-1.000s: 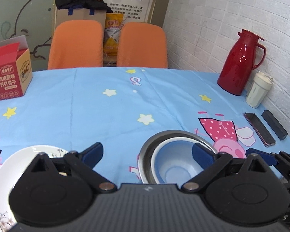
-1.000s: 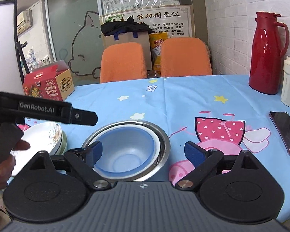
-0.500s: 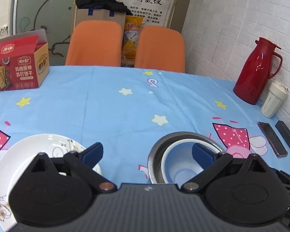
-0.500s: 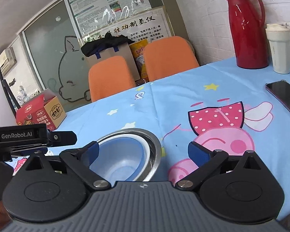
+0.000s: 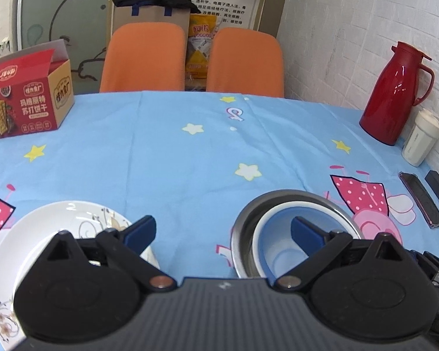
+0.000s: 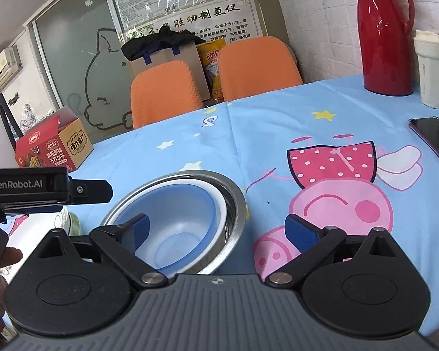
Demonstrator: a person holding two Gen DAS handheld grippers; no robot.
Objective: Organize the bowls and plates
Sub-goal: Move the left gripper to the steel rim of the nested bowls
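Plates (image 5: pixel 44 234), white and stacked, are sitting at the desk's (image 5: pixel 175 161) left; the left gripper (image 5: pixel 222 231) is hovering wide, empty. Blue bowl (image 6: pixel 175 219) is nesting inside steel bowl (image 6: pixel 234 201), centre. The right gripper (image 6: pixel 216 231) is gaping wide, holding nothing.

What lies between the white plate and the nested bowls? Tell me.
Only bare blue tablecloth separates the white plate from the steel bowl holding the blue bowl, as the left wrist view shows.
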